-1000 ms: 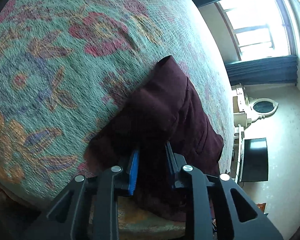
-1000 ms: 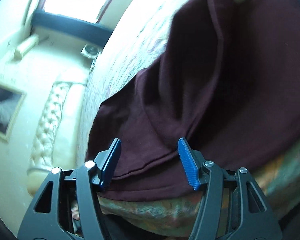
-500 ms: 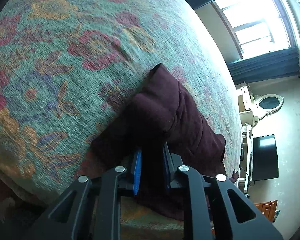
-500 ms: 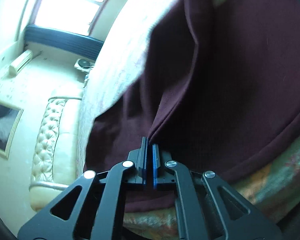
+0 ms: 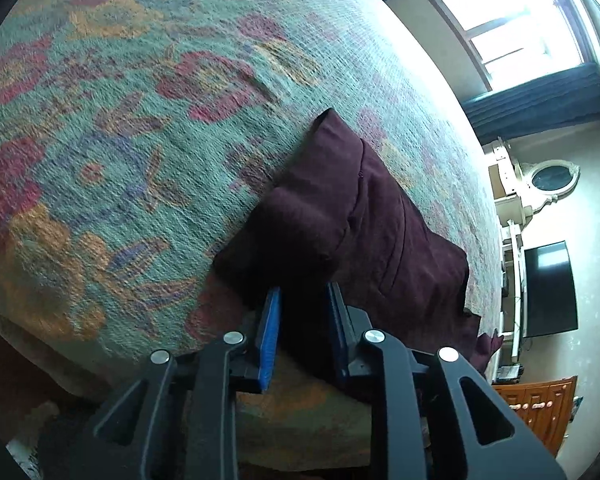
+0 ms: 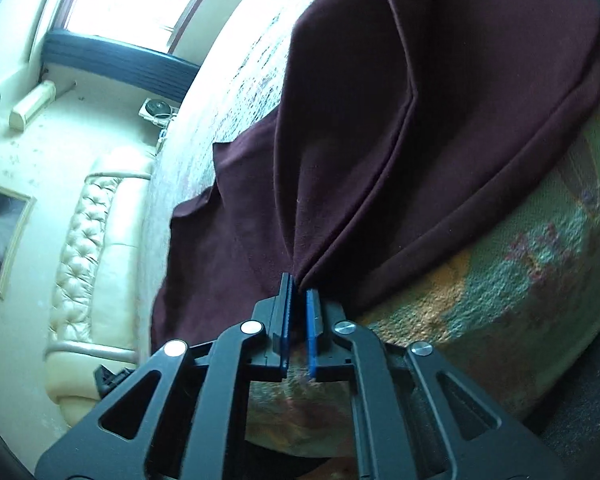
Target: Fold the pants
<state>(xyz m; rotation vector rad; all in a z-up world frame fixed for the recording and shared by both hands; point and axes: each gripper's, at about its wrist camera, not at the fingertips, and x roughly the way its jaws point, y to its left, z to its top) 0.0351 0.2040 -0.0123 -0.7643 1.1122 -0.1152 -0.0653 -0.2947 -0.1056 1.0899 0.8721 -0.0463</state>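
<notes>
Dark maroon pants [image 5: 364, 232] lie bunched on a floral bedspread [image 5: 120, 128] near the bed's front edge. My left gripper [image 5: 302, 300] is shut on a thick fold of the pants at their near edge, with cloth filling the gap between the blue pads. In the right wrist view the pants [image 6: 420, 120] rise in a taut ridge from my right gripper [image 6: 299, 284], which is shut on a pinched fold and lifts it above the bedspread [image 6: 520, 280].
A bright window with dark blue curtains [image 5: 540, 96] is beyond the bed. A black TV [image 5: 550, 288] and a wooden cabinet [image 5: 540, 404] stand at the right. A cream tufted headboard [image 6: 92, 248] is at the left in the right wrist view.
My right gripper closed from wide open onto a fold of the pants and lifted it. My left gripper kept its hold and drew back, pulling the pants toward the bed edge.
</notes>
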